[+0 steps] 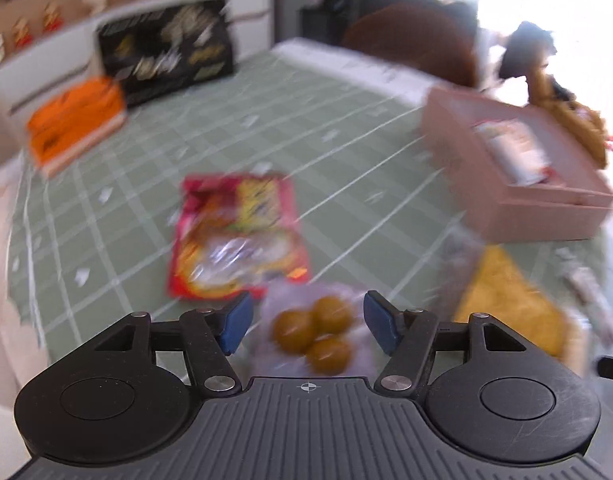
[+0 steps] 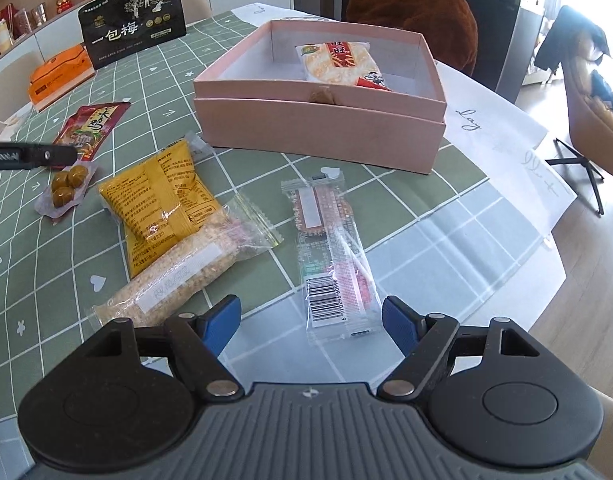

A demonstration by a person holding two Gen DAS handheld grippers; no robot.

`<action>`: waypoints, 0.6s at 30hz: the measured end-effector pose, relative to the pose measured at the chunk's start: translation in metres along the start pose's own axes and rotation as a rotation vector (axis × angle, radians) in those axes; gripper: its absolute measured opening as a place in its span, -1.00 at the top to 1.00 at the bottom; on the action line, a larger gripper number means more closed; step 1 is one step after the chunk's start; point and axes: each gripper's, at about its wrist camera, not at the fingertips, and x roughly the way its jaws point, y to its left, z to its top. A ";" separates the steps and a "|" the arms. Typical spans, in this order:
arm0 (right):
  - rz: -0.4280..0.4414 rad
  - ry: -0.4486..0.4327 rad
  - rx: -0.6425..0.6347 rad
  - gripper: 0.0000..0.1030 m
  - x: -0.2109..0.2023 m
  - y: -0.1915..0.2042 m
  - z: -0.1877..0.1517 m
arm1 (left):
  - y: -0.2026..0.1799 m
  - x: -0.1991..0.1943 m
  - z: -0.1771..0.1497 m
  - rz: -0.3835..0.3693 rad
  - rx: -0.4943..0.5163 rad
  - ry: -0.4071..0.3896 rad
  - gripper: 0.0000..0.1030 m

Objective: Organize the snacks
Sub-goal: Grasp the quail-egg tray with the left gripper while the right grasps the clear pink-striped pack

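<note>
My left gripper [image 1: 306,322] is open, its blue pads either side of a clear pack of three brown balls [image 1: 314,332], just above it; the view is blurred. That pack [image 2: 66,188] and the left gripper's finger [image 2: 30,155] show at the left in the right wrist view. My right gripper [image 2: 311,322] is open and empty over the near end of a clear pink wafer pack [image 2: 330,256]. The pink box [image 2: 318,120] holds a rice cracker pack [image 2: 338,62]. On the table lie a yellow pack [image 2: 162,196], a clear grain bar [image 2: 178,272] and a red pack [image 2: 88,128].
A black standing pouch [image 2: 132,20] and an orange box [image 2: 58,76] are at the far left of the green checked tablecloth [image 2: 46,280]. A brown chair [image 2: 418,12] stands behind the pink box. The table edge runs along the right side.
</note>
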 end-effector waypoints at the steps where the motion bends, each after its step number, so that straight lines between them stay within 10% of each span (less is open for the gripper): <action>1: -0.001 -0.001 0.000 -0.52 0.000 0.000 0.000 | 0.004 0.006 -0.001 -0.007 -0.019 0.020 -0.38; 18: -0.043 -0.036 -0.032 -0.52 0.028 -0.003 0.038 | -0.034 -0.010 -0.029 -0.140 0.055 0.086 -0.21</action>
